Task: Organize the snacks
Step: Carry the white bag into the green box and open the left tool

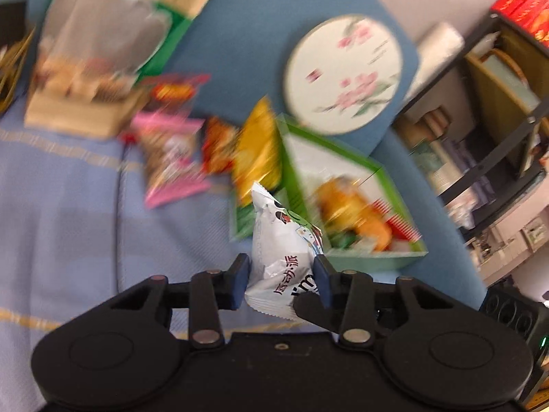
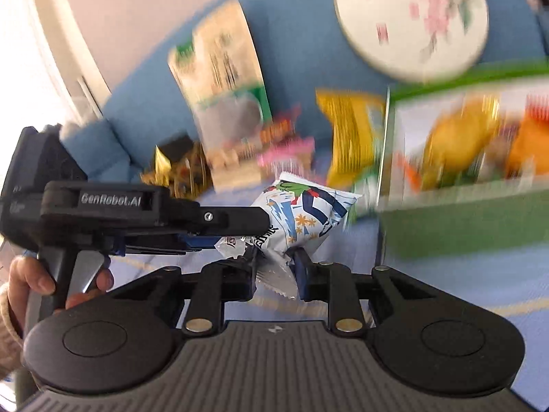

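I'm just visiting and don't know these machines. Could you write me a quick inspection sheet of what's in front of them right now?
Surface: pale blue striped cloth against a blue sofa back.
Job's things: white snack packet held off the cloth; green box with snacks inside; yellow packet and pink packet beside it, blurred.
Clutter: tall paper bag; round flowered cushion.
Grippers: left gripper clamps the white packet; right gripper pinches the same packet's sealed end.
Cables: nothing seen.
Surroundings: shelf unit with red boxes; person's hand on the left tool's handle.
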The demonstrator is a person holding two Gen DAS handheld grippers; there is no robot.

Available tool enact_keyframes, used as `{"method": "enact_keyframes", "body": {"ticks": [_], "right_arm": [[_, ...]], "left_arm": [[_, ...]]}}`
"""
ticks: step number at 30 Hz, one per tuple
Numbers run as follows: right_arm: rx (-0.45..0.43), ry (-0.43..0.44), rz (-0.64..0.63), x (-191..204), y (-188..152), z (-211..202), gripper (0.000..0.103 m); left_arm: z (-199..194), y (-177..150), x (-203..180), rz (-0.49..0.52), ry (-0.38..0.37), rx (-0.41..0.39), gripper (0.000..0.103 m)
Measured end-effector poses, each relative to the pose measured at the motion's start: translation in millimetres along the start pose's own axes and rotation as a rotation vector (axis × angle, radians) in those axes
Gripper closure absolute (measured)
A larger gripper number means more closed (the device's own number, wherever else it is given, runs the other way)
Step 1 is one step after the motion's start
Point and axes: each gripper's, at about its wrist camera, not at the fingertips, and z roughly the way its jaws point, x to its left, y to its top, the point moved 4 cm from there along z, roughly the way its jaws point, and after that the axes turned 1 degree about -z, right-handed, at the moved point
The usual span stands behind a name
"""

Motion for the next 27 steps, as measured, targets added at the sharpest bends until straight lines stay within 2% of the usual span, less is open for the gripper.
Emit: {"method": "enact_keyframes", "body": {"ticks": [4, 9, 17, 18, 19, 20, 21, 24, 27], "right_arm": [[-0.107, -0.03, -0.01, -13, 17, -18, 0.063], [-0.214, -0.111, 0.004, -43, 35, -41, 0.063], [-0.311, -0.265, 0.075, -90, 52, -64, 0.065], [-0.315, -0.275, 0.091, -96, 53, -65, 0.067], [-0.323, -0.271, 0.111, -102, 54, -65, 0.079], [-0.322, -0.273, 0.127, -107, 54, -63, 0.081], [-0.314, -0.283, 0.138, -111, 53, -59, 0.082], [-0.241, -0.381, 0.102, -111, 46, -45, 0.082], [-0.223, -0.41, 0.065, -105, 46, -45, 0.079]], "left_arm": [[10, 20, -30, 0.047, -0.03, -0.028, 0.078], [41, 40, -72, 0.118, -0.072, -0.025, 0.078], [96, 50, -126, 0.253, -0.061, -0.001, 0.079], [101, 50, -130, 0.258, -0.067, 0.003, 0.079], [106, 51, -133, 0.26, -0.077, 0.011, 0.081], [111, 51, -137, 0.26, -0.096, 0.024, 0.081], [116, 51, -140, 0.265, -0.1, 0.031, 0.081], [129, 43, -145, 0.314, -0.052, 0.05, 0.08], [126, 38, -137, 0.296, -0.041, 0.046, 0.07]]}}
